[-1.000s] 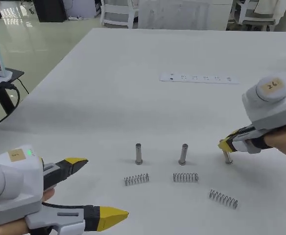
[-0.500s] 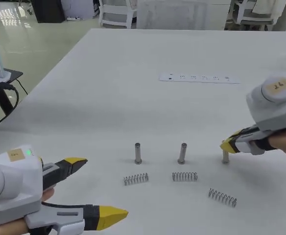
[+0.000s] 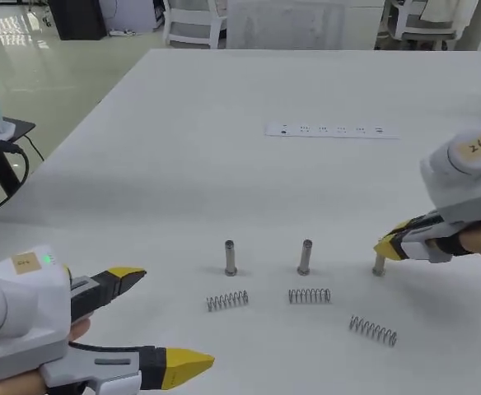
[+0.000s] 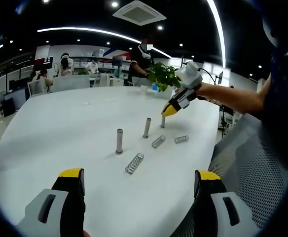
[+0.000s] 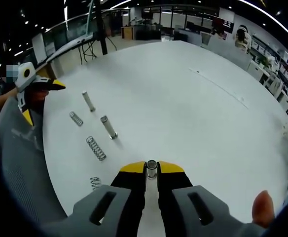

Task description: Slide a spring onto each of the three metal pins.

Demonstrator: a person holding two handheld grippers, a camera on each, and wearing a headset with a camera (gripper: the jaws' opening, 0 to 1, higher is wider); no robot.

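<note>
Head view: three springs [image 3: 310, 295] lie on the desk [image 3: 224, 164] before bare upright pins [image 3: 230, 257], none yet fitted; right gripper [image 3: 386, 245] jaws clamp the right pin [image 3: 379, 266], left gripper [image 3: 168, 315] jaws gape wide, empty.

A white table [image 3: 224, 123] carries what looks like 1 power strip [image 3: 331, 130]; chairs [image 3: 193, 20] stand beyond.
</note>
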